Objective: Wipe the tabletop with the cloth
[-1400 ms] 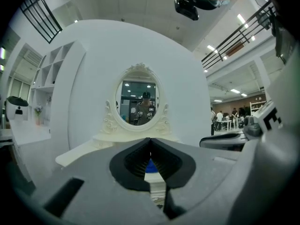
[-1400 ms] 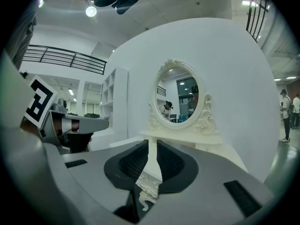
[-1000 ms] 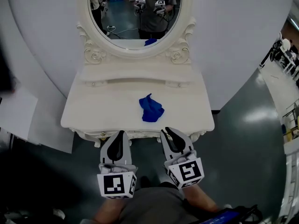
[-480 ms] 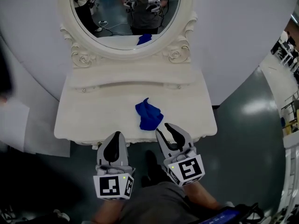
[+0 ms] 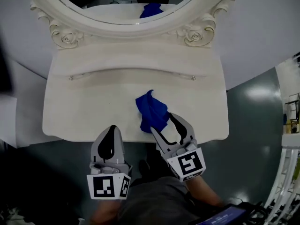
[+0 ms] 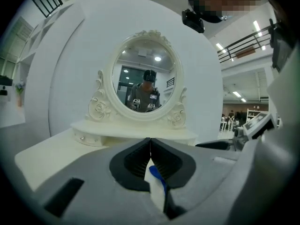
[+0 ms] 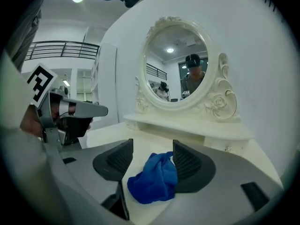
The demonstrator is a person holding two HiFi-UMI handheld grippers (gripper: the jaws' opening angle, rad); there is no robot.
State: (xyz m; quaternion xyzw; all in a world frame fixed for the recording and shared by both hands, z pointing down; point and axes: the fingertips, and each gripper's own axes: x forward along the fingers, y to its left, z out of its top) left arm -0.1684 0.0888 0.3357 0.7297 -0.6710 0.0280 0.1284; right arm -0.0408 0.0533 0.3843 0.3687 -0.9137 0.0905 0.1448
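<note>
- Blue cloth (image 5: 151, 114) lay crumpled on the cream tabletop (image 5: 93, 107), close to the front edge and a little right of centre. Its reflection showed in the oval mirror (image 5: 117, 3) behind.
- The heap's long axis ran from the front edge back toward the mirror, ending in a small peak at the far end. That was roughly the line along which the right gripper (image 5: 161, 124) pointed.
- The right gripper's jaws had just been opening and stood wide apart. In the right gripper view the cloth (image 7: 154, 179) sat between them, bunched toward the right-hand jaw. It was perhaps brushing that jaw, but the pads were not pressing on it.
- The left gripper (image 5: 111, 129) hovered at the front edge, apart from the cloth and to its left. Its jaws were together at the tips and held nothing.
- The right hand was clearly the nearer one — the cloth was already inside its reach.
- By my reading, the step in hand was picking up the cloth. The right jaws needed only to close across the heap's short width, and the wiping itself looked not yet begun.
</note>
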